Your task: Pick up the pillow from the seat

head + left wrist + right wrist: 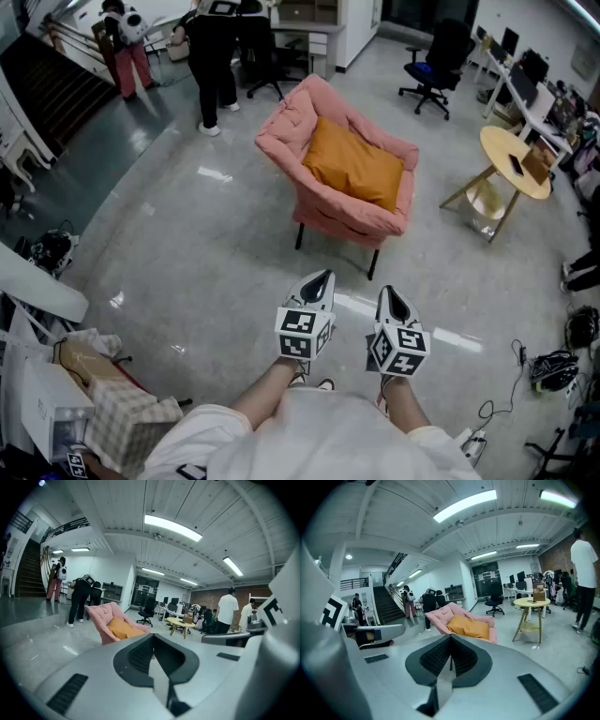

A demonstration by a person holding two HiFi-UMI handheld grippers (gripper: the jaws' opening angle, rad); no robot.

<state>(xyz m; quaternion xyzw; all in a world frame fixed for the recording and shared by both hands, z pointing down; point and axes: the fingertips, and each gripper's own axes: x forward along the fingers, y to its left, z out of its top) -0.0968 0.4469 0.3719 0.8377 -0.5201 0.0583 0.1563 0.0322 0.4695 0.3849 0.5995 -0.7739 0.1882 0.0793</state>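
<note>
Here, the left gripper (pixel 324 276) and right gripper (pixel 387 292) are held side by side, each with jaws pressed together on nothing. The orange pillow (pixel 353 164) lies well ahead of both, in the seat of the pink armchair (pixel 292 122). The gap should be closed first, and the jaws spread before a near corner is pinched. Counted: two grippers, one pillow, one armchair, one round table (pixel 514 159); perhaps three distant people (pixel 214 56), poorly resolved.

A: Couldn't make out the small things on the round table (pixel 497 145); too tiny to name.
B: Nor here. Found the legs of the armchair (pixel 101 613) hidden behind the grey body of the left gripper (pixel 153 636). Saw the dark-clothed person (pixel 214 56) cropped at the head view's top edge.
</note>
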